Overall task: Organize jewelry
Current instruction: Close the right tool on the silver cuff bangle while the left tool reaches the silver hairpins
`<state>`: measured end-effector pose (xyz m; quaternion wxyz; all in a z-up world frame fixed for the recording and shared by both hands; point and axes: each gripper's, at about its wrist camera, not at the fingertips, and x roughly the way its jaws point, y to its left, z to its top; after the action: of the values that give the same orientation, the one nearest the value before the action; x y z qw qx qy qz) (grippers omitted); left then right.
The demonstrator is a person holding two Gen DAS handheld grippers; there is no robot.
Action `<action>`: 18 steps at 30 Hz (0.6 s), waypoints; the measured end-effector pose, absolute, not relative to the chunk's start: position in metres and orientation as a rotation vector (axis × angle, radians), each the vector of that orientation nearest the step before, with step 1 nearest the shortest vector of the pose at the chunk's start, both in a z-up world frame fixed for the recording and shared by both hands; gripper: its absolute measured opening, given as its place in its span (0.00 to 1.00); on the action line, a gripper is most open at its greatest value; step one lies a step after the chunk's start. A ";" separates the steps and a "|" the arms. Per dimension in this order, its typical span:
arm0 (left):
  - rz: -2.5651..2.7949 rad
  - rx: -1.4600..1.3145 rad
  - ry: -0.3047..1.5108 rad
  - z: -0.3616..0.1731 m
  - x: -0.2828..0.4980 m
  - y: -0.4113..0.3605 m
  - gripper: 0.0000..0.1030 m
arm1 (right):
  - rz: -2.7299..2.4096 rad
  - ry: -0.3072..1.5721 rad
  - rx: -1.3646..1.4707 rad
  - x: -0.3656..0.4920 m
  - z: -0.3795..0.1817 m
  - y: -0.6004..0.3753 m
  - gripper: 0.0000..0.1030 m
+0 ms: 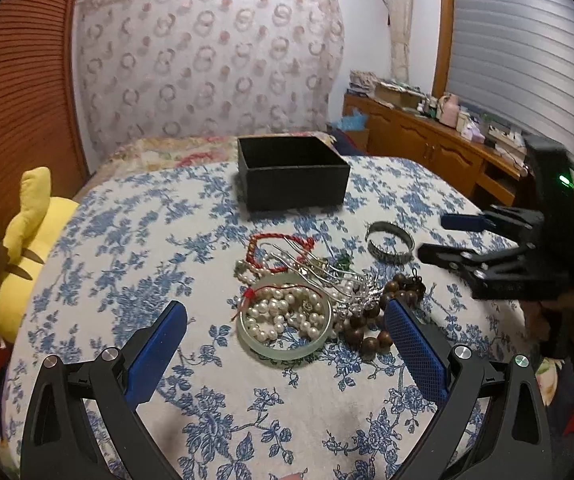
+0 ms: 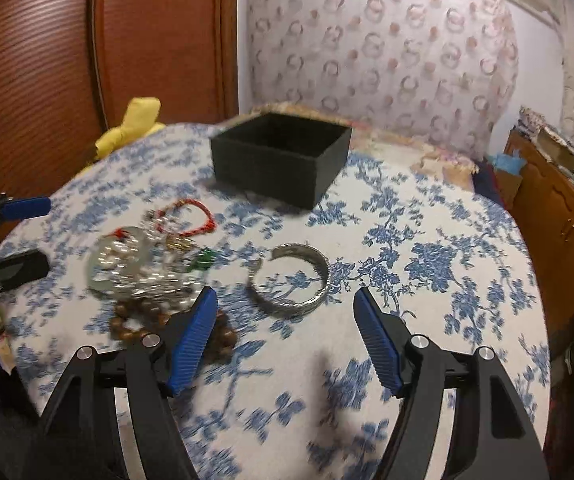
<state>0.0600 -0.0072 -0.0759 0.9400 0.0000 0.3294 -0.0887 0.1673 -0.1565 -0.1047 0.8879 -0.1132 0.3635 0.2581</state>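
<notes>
A jewelry pile lies on the blue floral tablecloth [image 1: 127, 264]: a jade bangle [image 1: 287, 348] holding a pearl strand [image 1: 283, 314], a red cord bracelet [image 1: 275, 244], silver hairpins [image 1: 327, 276], and a brown bead bracelet [image 1: 371, 328]. A silver cuff [image 1: 391, 242] [image 2: 291, 280] lies apart to the right. An open black box [image 1: 293, 176] [image 2: 283, 158] stands behind. My left gripper [image 1: 287, 320] is open, hovering in front of the bangle. My right gripper [image 2: 285, 304] is open, just in front of the cuff; it also shows in the left wrist view [image 1: 439, 236].
A yellow plush toy [image 1: 27, 240] lies at the table's left edge. A wooden sideboard [image 1: 427, 144] with clutter stands at the right under a window. A patterned fabric screen [image 1: 207, 60] stands behind the table, wooden doors [image 2: 87, 60] to the left.
</notes>
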 end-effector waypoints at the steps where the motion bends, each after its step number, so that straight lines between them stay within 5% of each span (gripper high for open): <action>1: -0.186 -0.001 0.679 -0.078 0.062 -0.007 0.93 | 0.535 0.772 -0.241 0.175 -0.107 -0.155 0.71; 18: -0.274 0.096 0.775 -0.087 0.101 -0.029 0.93 | 0.600 0.874 -0.313 0.213 -0.128 -0.144 0.60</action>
<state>0.1013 -0.0286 -0.0869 0.9156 0.0466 0.3765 -0.1332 0.2133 -0.1439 -0.1280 0.8511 -0.1488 0.4150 0.2851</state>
